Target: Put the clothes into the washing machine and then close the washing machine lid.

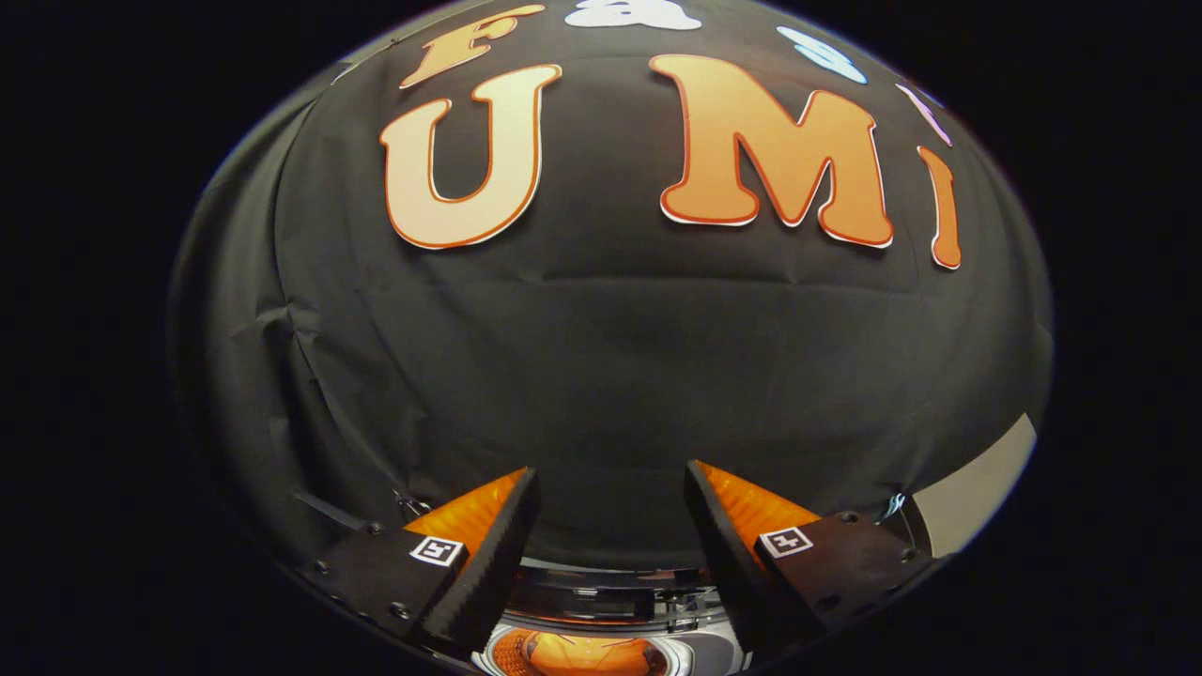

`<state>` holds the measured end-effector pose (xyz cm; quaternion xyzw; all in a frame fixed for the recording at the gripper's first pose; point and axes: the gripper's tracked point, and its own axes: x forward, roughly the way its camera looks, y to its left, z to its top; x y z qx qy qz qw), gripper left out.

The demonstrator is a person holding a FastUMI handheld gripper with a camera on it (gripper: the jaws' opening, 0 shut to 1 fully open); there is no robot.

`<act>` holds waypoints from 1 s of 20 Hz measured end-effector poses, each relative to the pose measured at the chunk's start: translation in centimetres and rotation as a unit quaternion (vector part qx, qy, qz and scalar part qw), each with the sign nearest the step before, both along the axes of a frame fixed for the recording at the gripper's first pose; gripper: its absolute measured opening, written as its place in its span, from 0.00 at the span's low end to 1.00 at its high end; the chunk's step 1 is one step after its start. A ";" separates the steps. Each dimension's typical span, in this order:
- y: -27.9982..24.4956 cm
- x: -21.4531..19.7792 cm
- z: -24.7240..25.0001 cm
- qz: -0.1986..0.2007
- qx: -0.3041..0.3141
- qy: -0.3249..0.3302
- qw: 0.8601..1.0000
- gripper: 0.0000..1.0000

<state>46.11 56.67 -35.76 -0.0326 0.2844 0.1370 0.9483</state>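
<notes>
The gripper [610,488] faces the black cloth wall [610,376], its fingers [502,535] spread wide apart and holding nothing. Low in the frame, between the bases of the fingers, lies the washing machine [601,620]: a shiny curved rim, with a round opening below it glowing orange inside. A pale strip [977,479] shows at lower right.

black cloth wall [601,376]; white-and-silver washing machine [601,601] with orange glow inside; pale grey strip [977,483] beside it
</notes>
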 end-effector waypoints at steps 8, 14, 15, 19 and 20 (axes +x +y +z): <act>0.1 1.2 -2.3 -0.006 -0.003 0.020 1.000 0.99; 0.0 2.2 -2.4 -0.002 0.002 0.007 1.000 0.99; -0.1 2.2 -2.4 -0.002 0.001 0.007 1.000 0.99; -0.1 2.0 -2.2 -0.001 0.002 0.001 1.000 0.99; -0.1 2.0 -2.0 -0.001 0.003 -0.005 1.000 0.99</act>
